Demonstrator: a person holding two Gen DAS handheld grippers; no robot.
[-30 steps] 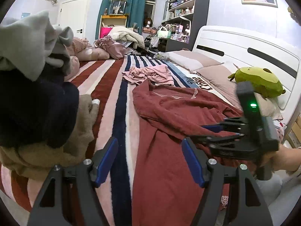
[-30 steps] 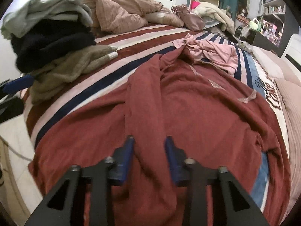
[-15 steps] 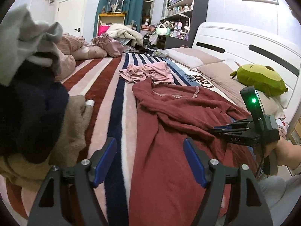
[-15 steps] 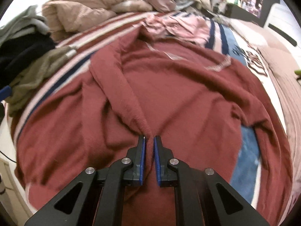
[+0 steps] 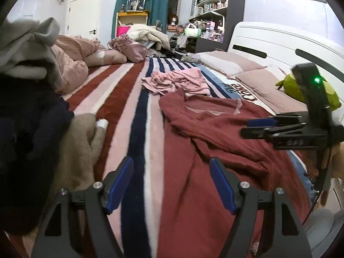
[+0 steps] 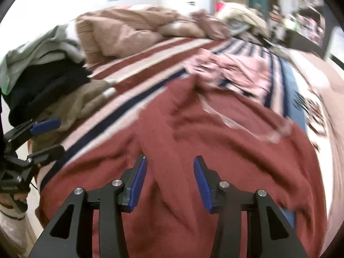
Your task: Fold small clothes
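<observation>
Maroon garment (image 6: pixel 215 150) lies spread on the striped bed (image 5: pixel 120 99), directly under both grippers. Right gripper (image 6: pixel 169 172) hovers over a raised fold, jaws opening, pads clear of the cloth. Left gripper (image 5: pixel 172 182) stands wide apart above the garment's edge, holding nothing. Pink garment (image 5: pixel 178 81) lies crumpled beyond them.

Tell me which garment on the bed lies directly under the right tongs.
The dark red top, spread flat beneath the opening right tongs, nothing gripped. The crumpled pink garment lies farther up the bed.

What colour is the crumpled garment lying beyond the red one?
Pale pink garment, clearest in the left wrist view.
</observation>
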